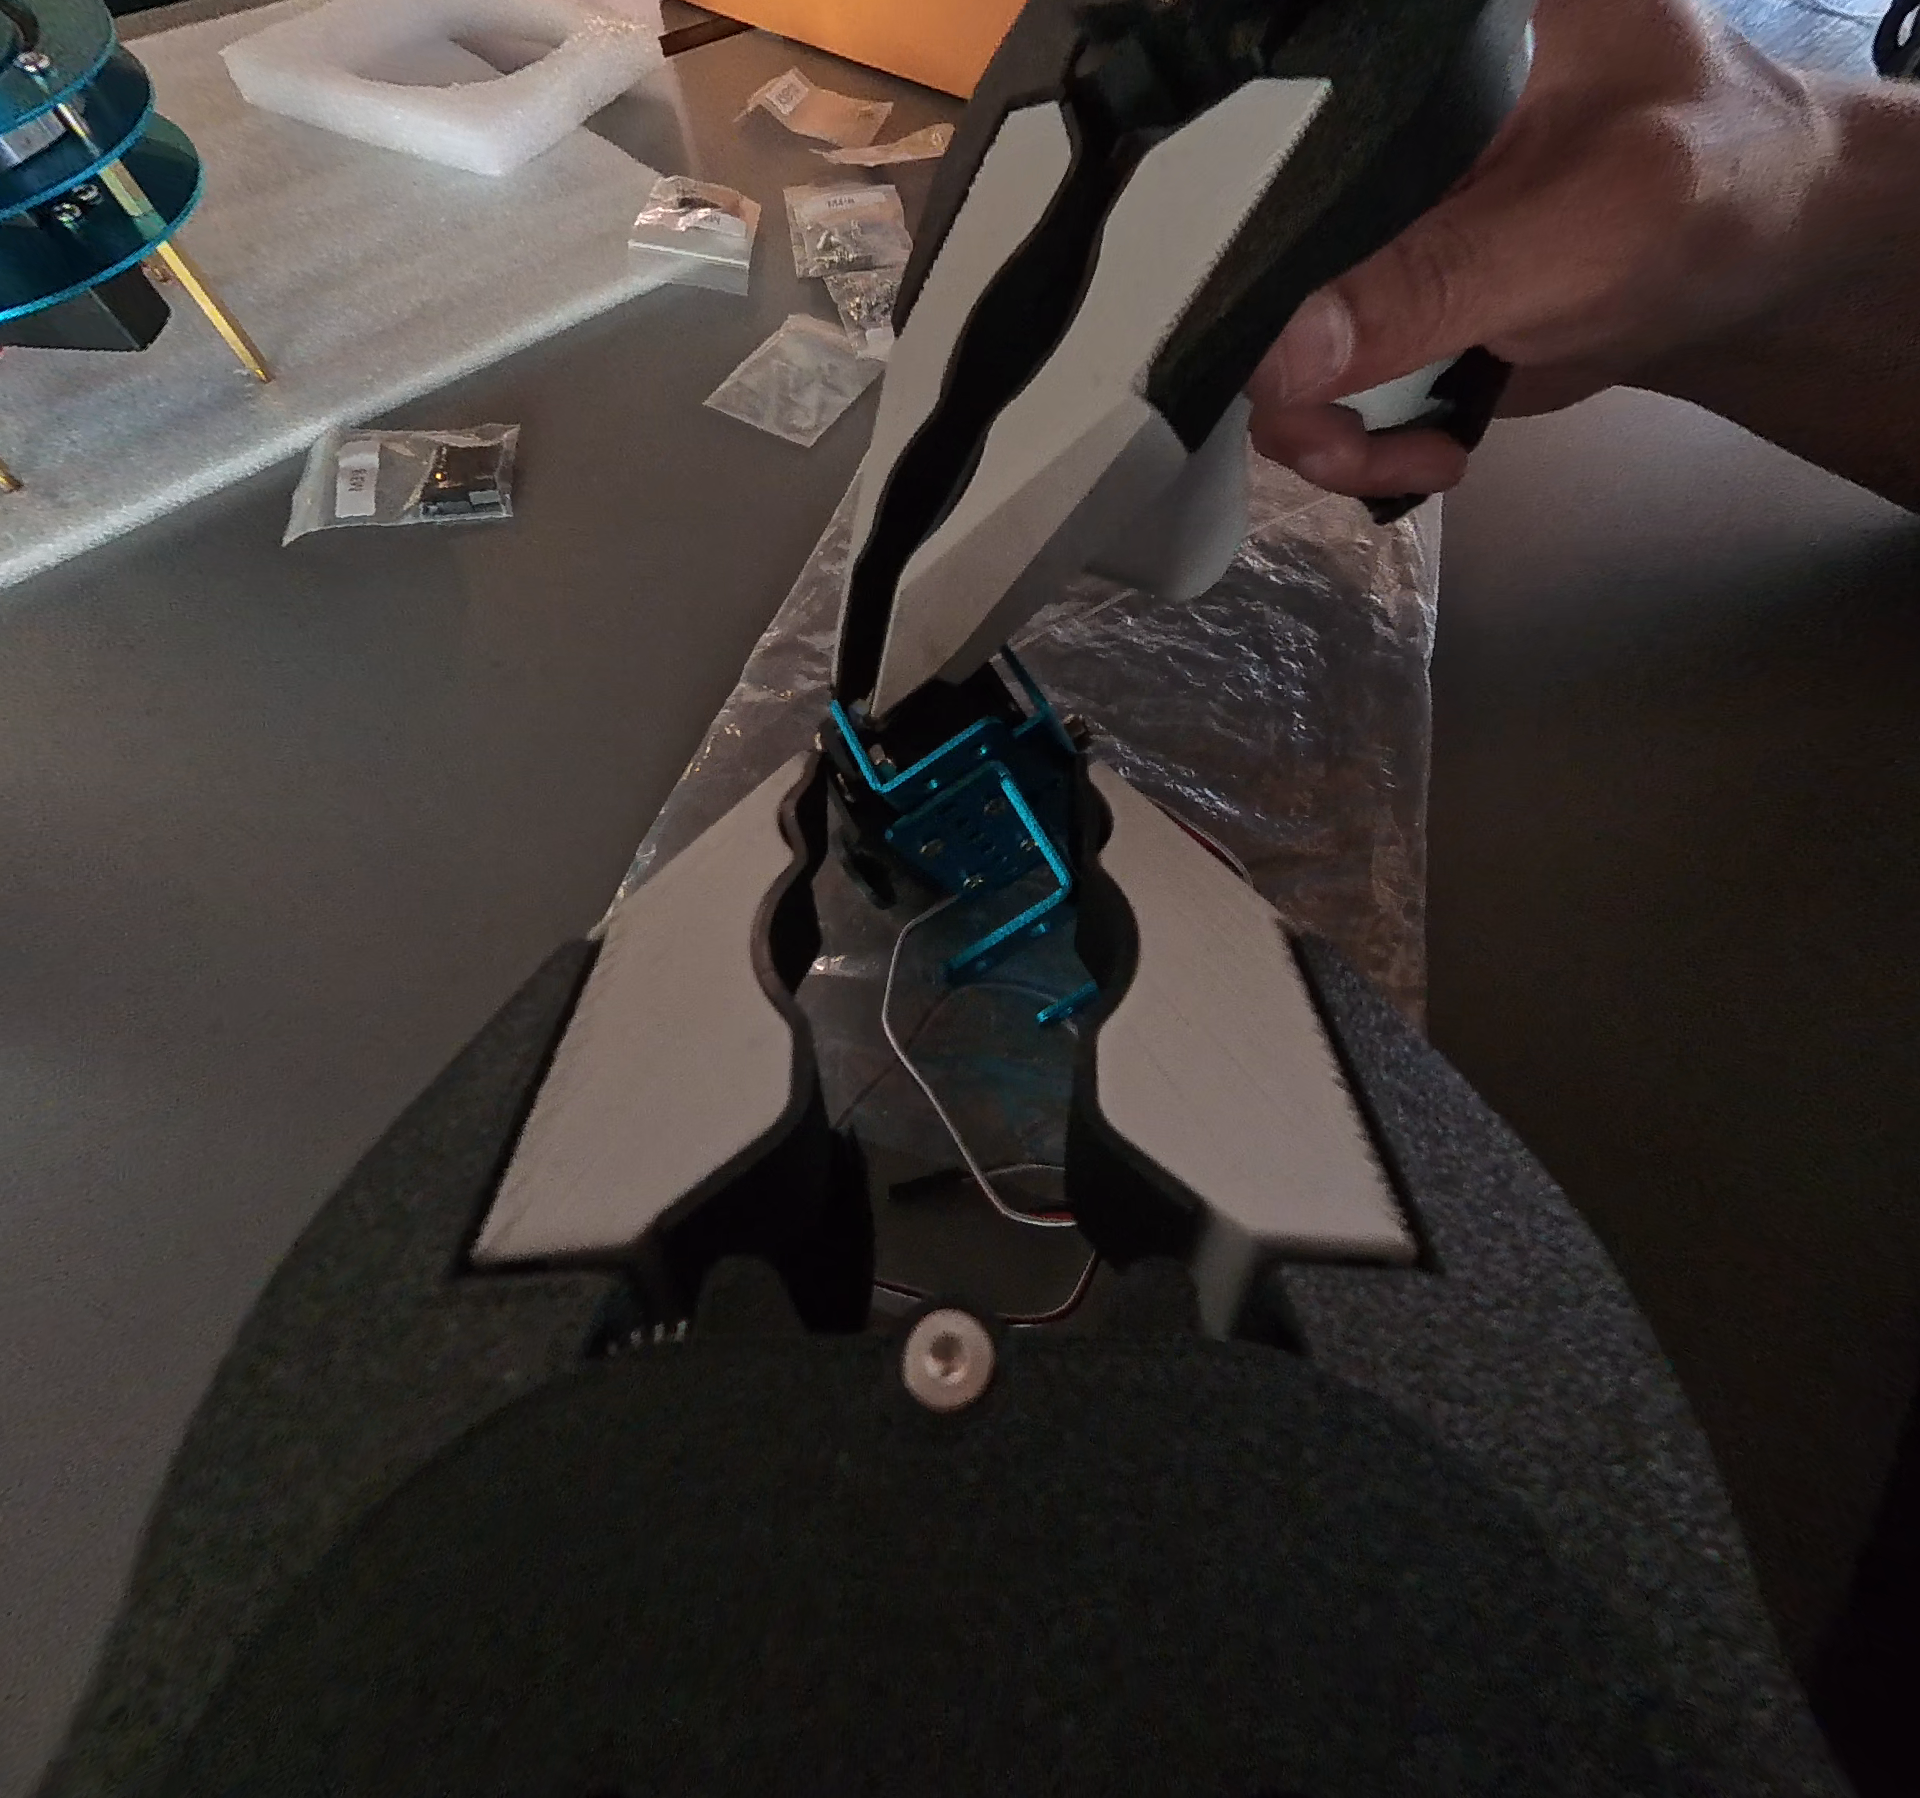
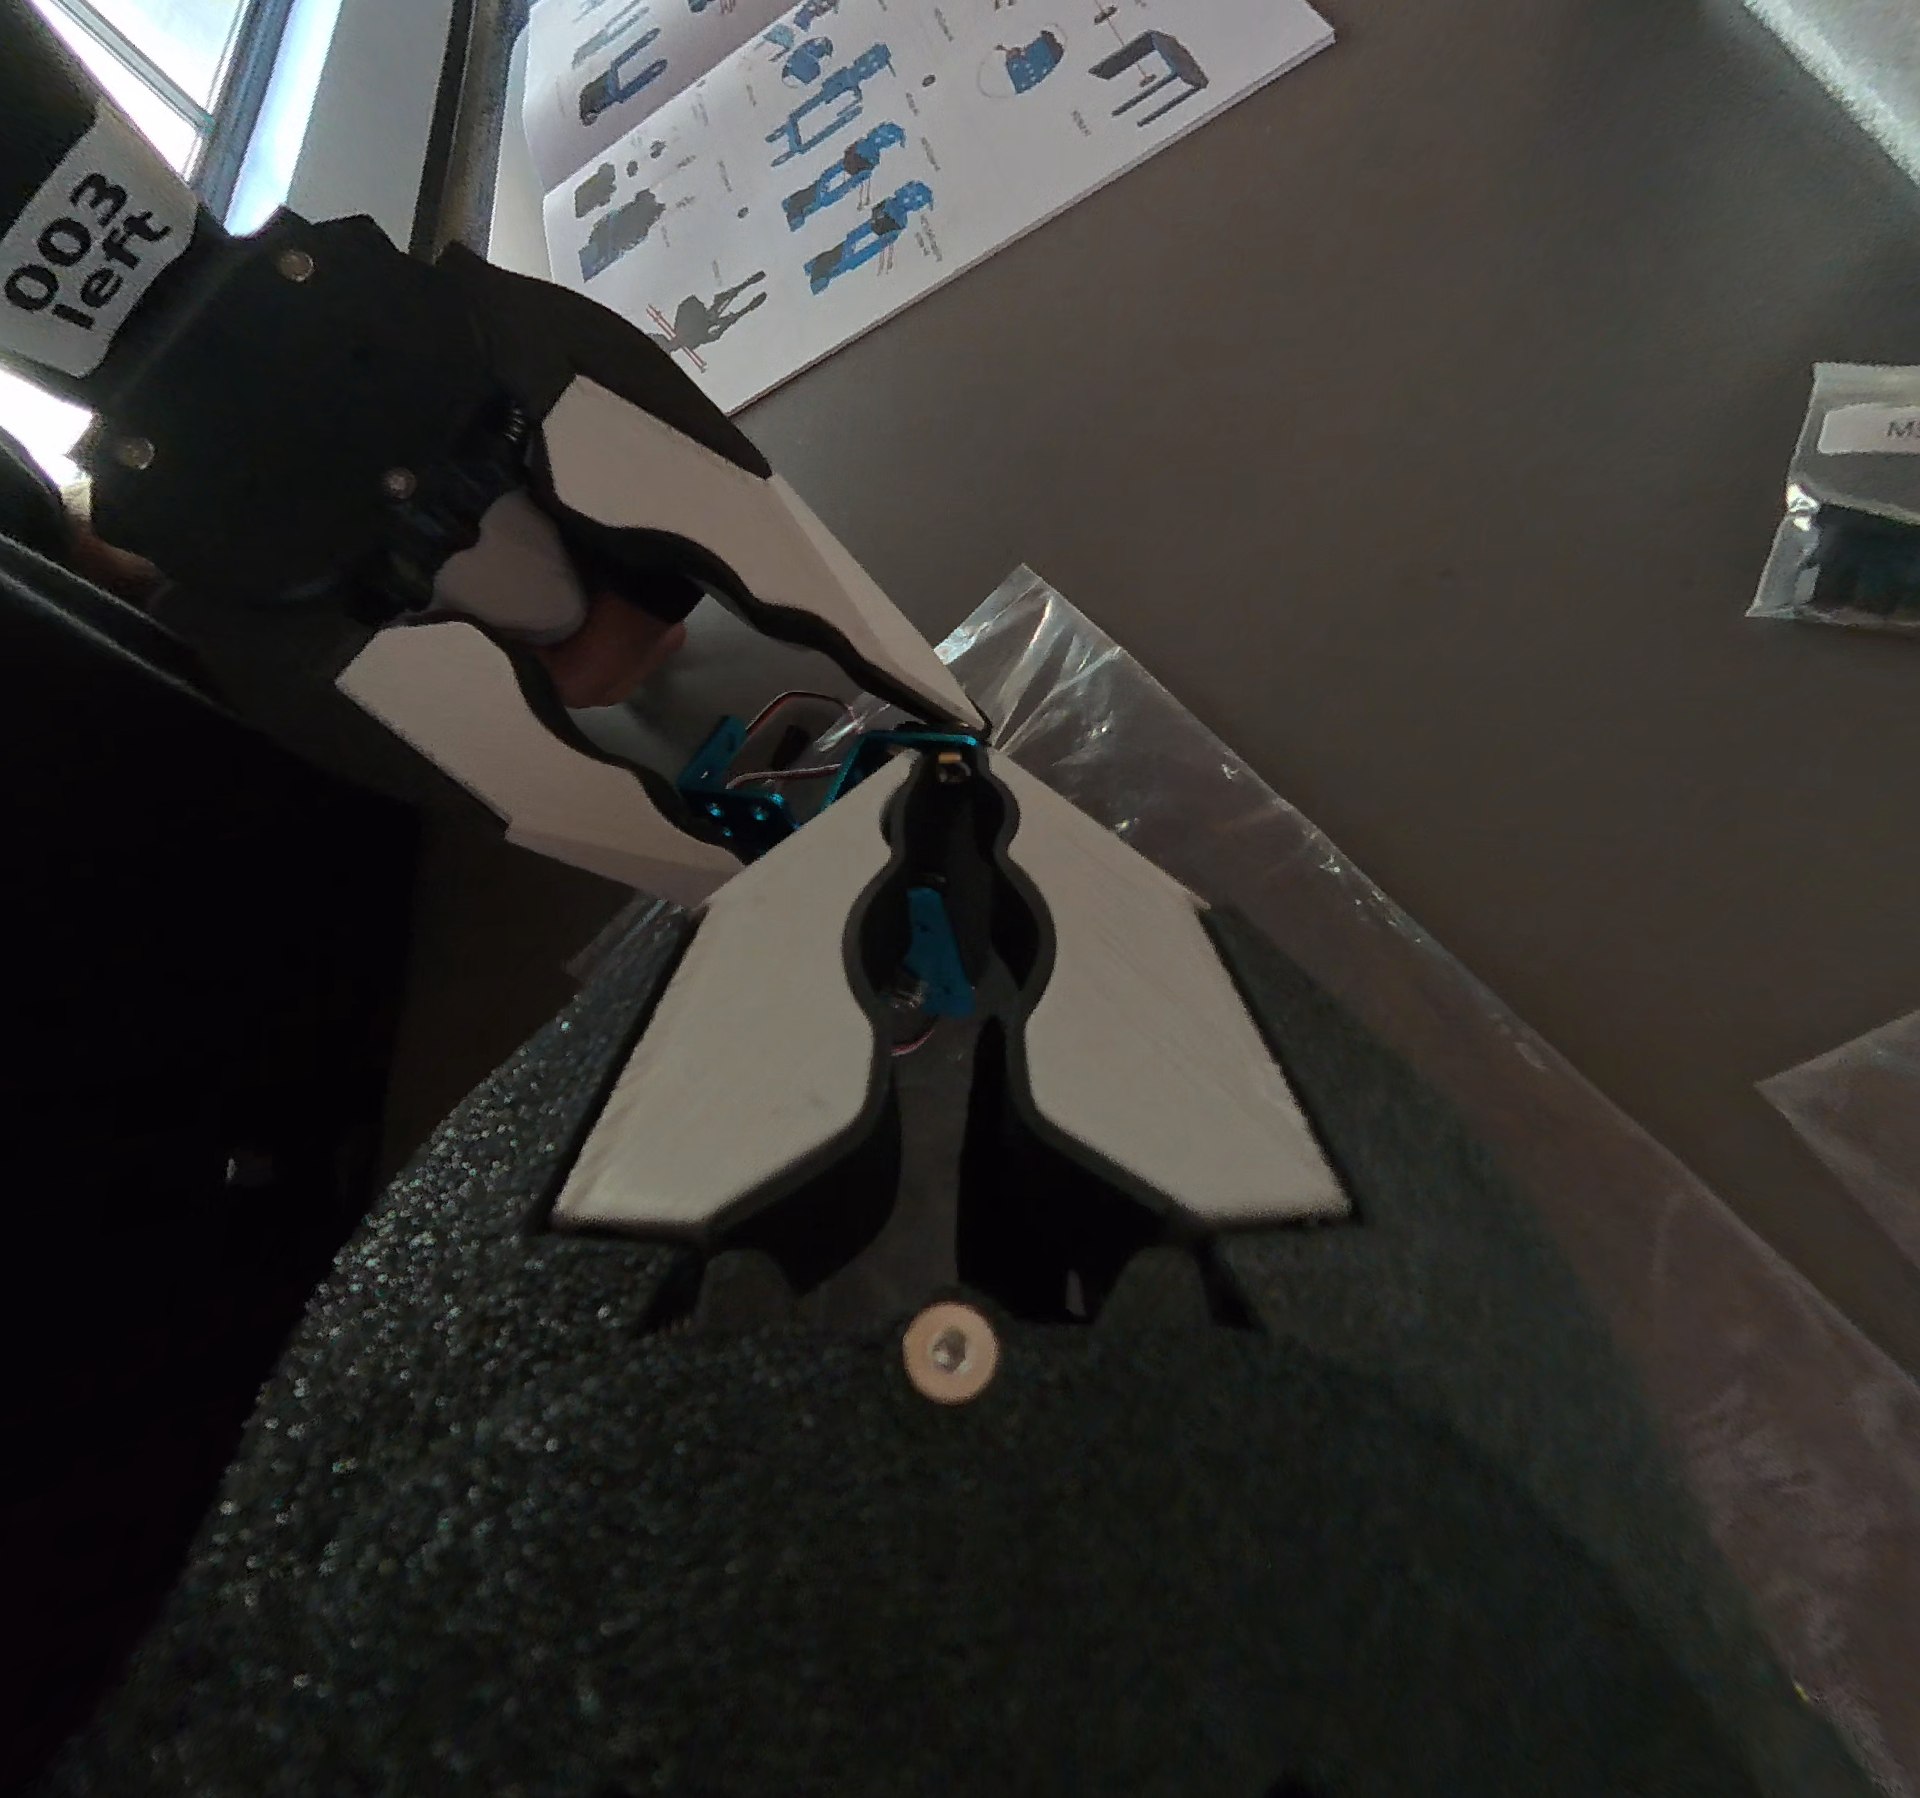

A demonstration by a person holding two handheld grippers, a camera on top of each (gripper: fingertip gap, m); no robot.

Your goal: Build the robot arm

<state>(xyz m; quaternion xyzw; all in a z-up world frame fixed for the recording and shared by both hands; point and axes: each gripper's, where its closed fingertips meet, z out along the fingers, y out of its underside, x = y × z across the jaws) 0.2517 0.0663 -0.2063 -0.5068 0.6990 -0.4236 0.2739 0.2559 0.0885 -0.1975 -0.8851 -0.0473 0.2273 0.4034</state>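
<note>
Blue bracket assembly [image 1: 961, 834] is clamped by both nearly closed hand-held grippers, left [image 1: 951, 782] and right [image 2: 948, 761].

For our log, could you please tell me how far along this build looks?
Done: a blue tiered disc stack stands on brass legs. In hand: the left hand-held gripper and right hand-held gripper both clamp a blue bracket assembly above a clear bag. Left: several small parts bags still hold parts, and the booklet lies open.
</note>
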